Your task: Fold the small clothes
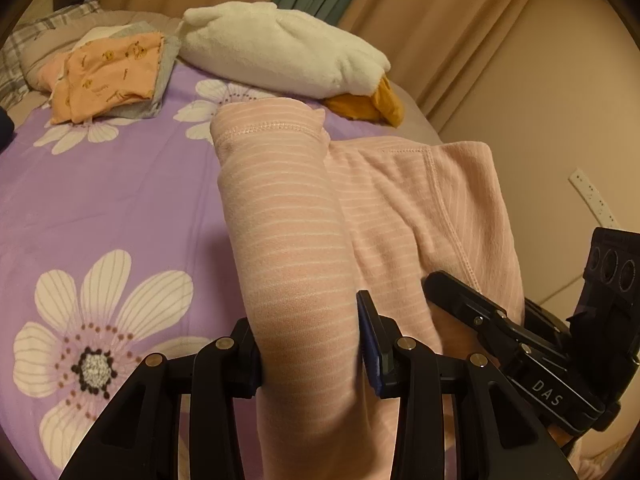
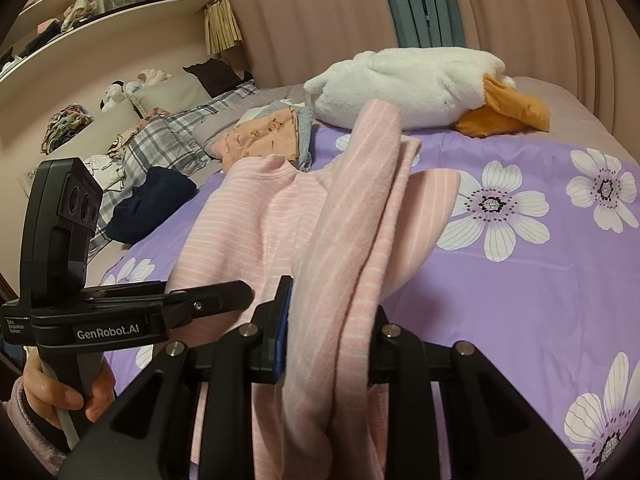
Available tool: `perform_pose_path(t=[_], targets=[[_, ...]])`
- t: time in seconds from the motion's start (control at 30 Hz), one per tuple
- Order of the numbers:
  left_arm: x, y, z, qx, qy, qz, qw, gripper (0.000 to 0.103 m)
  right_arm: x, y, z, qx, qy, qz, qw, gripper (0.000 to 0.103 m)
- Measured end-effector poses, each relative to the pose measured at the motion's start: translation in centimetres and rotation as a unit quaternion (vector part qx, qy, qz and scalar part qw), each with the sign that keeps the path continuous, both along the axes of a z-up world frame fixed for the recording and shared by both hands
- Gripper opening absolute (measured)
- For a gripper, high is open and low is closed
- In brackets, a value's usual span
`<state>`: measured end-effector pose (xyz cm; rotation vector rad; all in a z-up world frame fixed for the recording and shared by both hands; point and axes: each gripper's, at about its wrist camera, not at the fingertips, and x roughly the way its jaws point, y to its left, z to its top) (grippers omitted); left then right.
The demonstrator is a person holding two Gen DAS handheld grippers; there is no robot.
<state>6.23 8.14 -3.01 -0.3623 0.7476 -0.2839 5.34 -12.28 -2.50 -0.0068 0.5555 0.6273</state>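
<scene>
Between the fingers of both grippers: the pink striped garment (image 1: 288, 216), lifted off the purple floral bedspread (image 1: 100, 208).

Left gripper (image 1: 310, 350) is clamped on a thick roll of the pink fabric; the roll runs forward from its fingers to a stitched hem at the far end. Rest of the garment spreads off to its right, draped down to the bed. Right gripper (image 2: 326, 332) is clamped on a bunched fold of the same garment, which rises forward and slightly right from its fingers; blue pad (image 2: 282, 332) on its left finger presses the cloth. Garment body hangs to its left, toward the other gripper.

Each gripper shows in the other's view, just beside it: the right one low at the right of the left view, the left one low at the left of the right view, with a hand (image 2: 60, 392) in a fuzzy pink sleeve around its handle.

Ahead of both, on the bedspread: white plush duck (image 1: 280, 52) with orange beak and feet. Forward-left: stack of folded clothes, orange printed piece (image 1: 108, 76) on top. Further left of the right gripper: dark blue cloth (image 2: 152, 204), plaid pillow (image 2: 168, 136), wall shelves (image 2: 100, 12) with clutter. Curtains (image 2: 320, 12) behind the bed.
</scene>
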Motion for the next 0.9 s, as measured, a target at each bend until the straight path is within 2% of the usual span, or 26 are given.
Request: perform_pose_path(t=[0.9], targets=[[9.1, -1.0, -3.6, 0.009, 0.049, -0.017, 0.9986, 0.038, 8.8, -0.5, -4.0, -0.001, 0.042, -0.039, 0.998, 0.026]])
